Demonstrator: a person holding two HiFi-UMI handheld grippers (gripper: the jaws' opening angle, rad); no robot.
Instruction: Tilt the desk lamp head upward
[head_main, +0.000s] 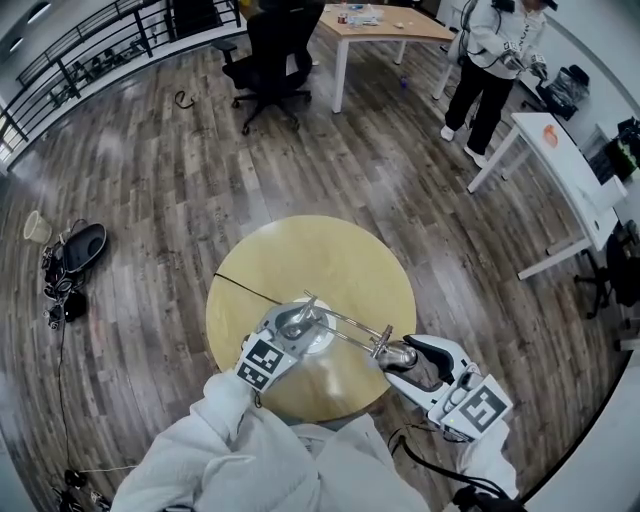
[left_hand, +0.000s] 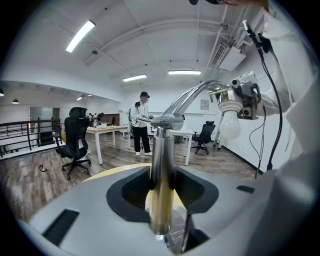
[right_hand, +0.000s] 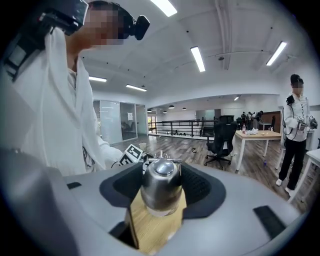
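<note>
Here we pinch the lamp post (left_hand: 160, 150) with our left gripper (head_main: 292, 323) and the lamp head (right_hand: 160, 186) with our right gripper (head_main: 406, 355).

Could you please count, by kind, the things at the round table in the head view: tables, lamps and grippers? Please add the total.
round table: 1
desk lamp: 1
grippers: 2, the left gripper and the right gripper
Total: 4
</note>
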